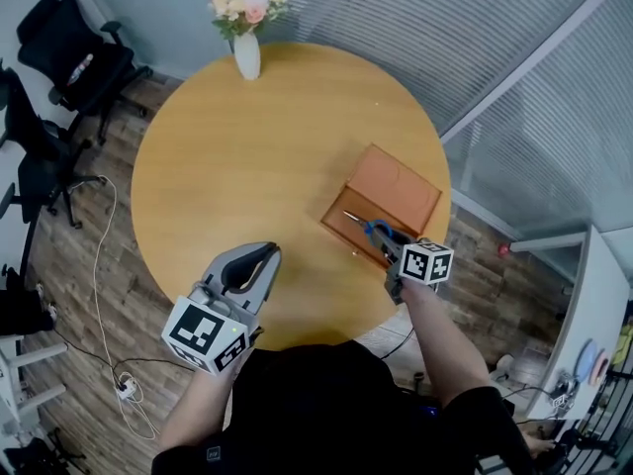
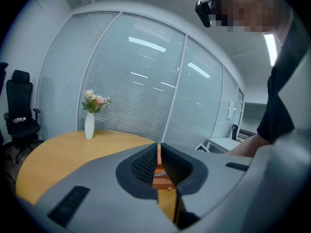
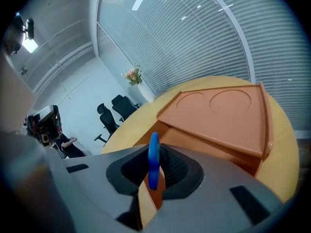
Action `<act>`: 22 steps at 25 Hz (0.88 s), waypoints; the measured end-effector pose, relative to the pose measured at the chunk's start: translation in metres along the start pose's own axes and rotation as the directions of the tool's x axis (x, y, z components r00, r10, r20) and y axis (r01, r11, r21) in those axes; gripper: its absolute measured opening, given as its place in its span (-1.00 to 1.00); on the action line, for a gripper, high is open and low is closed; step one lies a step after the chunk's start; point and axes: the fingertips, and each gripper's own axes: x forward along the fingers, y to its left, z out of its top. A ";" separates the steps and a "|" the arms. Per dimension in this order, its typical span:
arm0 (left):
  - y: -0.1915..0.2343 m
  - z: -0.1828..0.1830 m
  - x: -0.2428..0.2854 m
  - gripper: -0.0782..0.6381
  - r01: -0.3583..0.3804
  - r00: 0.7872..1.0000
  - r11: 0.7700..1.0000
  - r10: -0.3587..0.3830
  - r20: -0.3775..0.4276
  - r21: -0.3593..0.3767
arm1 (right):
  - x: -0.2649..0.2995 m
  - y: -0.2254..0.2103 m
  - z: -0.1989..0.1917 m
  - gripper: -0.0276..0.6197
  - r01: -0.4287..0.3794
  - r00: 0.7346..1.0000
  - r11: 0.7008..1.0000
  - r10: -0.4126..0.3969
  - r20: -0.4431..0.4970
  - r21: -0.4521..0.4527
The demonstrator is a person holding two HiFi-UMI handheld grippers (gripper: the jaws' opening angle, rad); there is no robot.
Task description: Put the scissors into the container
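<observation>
Scissors [image 3: 153,158], blue-handled, pinched in right hand-held gripper [image 3: 155,174] over rectangular orange container [image 3: 218,123]; left hand-held gripper [image 2: 159,168] has its ribbed pads [image 2: 141,167] pressed together.

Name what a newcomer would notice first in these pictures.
The right gripper is shut on blue-handled scissors, blades reaching over the near wall of the orange container at the right edge of the table. At the far edge stands a white vase of pink flowers; the left gripper hovers shut and empty.

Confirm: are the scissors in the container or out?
Not released yet: the right gripper holds the scissors by the blue handle, blades over the container.
</observation>
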 end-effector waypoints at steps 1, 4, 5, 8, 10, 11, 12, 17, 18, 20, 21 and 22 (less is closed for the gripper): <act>0.002 -0.002 -0.003 -0.70 -0.007 1.000 1.000 0.007 -0.001 -0.004 | 0.002 0.001 -0.002 -0.71 -0.005 1.000 1.000 0.005 -0.010 0.000; 0.005 -0.006 -0.010 -0.70 -0.022 1.000 1.000 0.022 -0.004 -0.013 | 0.008 -0.002 -0.008 -0.71 0.002 0.999 1.000 -0.002 -0.047 -0.007; 0.005 -0.006 -0.011 -0.70 -0.025 1.000 1.000 0.024 -0.004 -0.013 | 0.009 -0.004 -0.009 -0.71 0.007 0.999 1.000 -0.007 -0.054 -0.007; 0.005 -0.005 -0.016 -0.70 -0.029 1.000 0.999 0.029 0.000 -0.016 | 0.012 -0.009 -0.010 -0.71 0.014 0.998 1.000 -0.014 -0.065 0.000; 0.006 -0.005 -0.020 -0.70 -0.033 0.999 0.999 0.033 0.003 -0.017 | 0.013 -0.011 -0.013 -0.71 0.028 0.996 1.000 -0.028 -0.083 -0.002; 0.005 -0.005 -0.022 -0.70 -0.034 0.999 0.999 0.034 0.005 -0.019 | 0.013 -0.012 -0.014 -0.71 0.038 0.995 0.999 -0.039 -0.091 -0.008; 0.005 -0.005 -0.023 -0.70 -0.035 0.999 0.999 0.036 0.007 -0.020 | 0.013 -0.011 -0.014 -0.70 0.046 0.994 0.999 -0.047 -0.097 -0.016; 0.005 -0.009 -0.032 -0.70 -0.039 0.999 0.999 0.040 0.016 -0.023 | 0.008 -0.009 -0.013 -0.69 0.089 0.987 0.993 -0.098 -0.125 -0.075; 0.004 -0.010 -0.033 -0.70 -0.040 0.999 0.999 0.040 0.017 -0.026 | 0.006 -0.008 -0.012 -0.69 0.101 0.985 0.991 -0.112 -0.128 -0.092; 0.003 -0.011 -0.035 -0.70 -0.040 0.999 0.999 0.040 0.019 -0.031 | 0.001 -0.010 -0.011 -0.69 0.122 0.981 0.985 -0.139 -0.134 -0.125; 0.002 -0.012 -0.036 -0.70 -0.038 0.999 0.999 0.039 0.021 -0.033 | 0.000 -0.011 -0.010 -0.69 0.129 0.980 0.982 -0.147 -0.133 -0.134; 0.002 -0.012 -0.037 -0.70 -0.037 0.999 0.999 0.038 0.022 -0.034 | -0.002 -0.012 -0.009 -0.69 0.134 0.980 0.981 -0.152 -0.129 -0.138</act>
